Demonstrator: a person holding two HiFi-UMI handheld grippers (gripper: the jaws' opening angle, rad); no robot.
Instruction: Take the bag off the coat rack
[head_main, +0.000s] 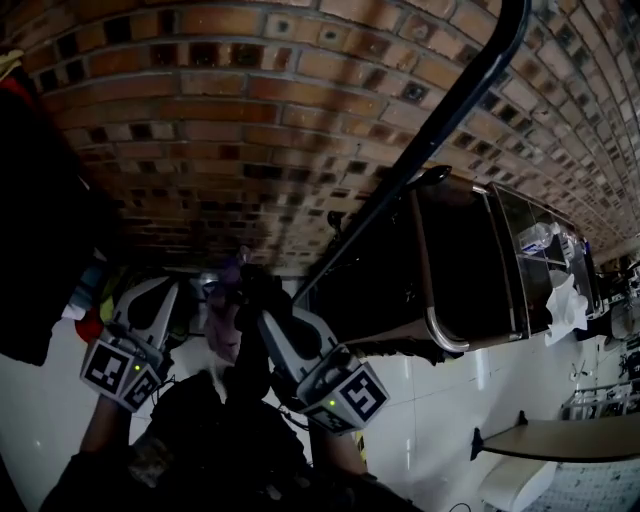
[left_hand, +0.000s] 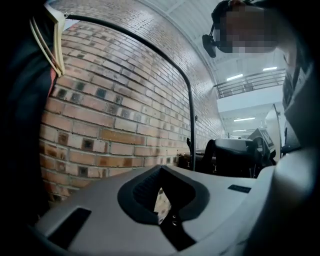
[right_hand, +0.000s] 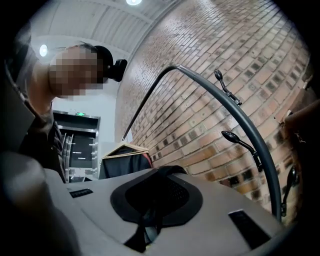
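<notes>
A black curved coat rack tube (head_main: 430, 150) runs up across the brick wall, and its hooks (right_hand: 235, 137) show in the right gripper view. My right gripper (head_main: 250, 295) points at the wall just left of the tube's foot. Its jaws (right_hand: 150, 200) are shut on a thin black strap (right_hand: 169, 173). In the head view that strap drops to a dark bag (head_main: 225, 440) hanging low between my arms. My left gripper (head_main: 190, 288) is close beside the right one, on its left. Its jaws (left_hand: 162, 200) are shut with nothing seen between them.
Dark clothes on hangers (head_main: 30, 200) hang at the left, close to my left gripper. A dark cabinet with a metal frame (head_main: 470, 270) stands right of the rack. A pale tabletop (head_main: 560, 440) is at the lower right over a white floor.
</notes>
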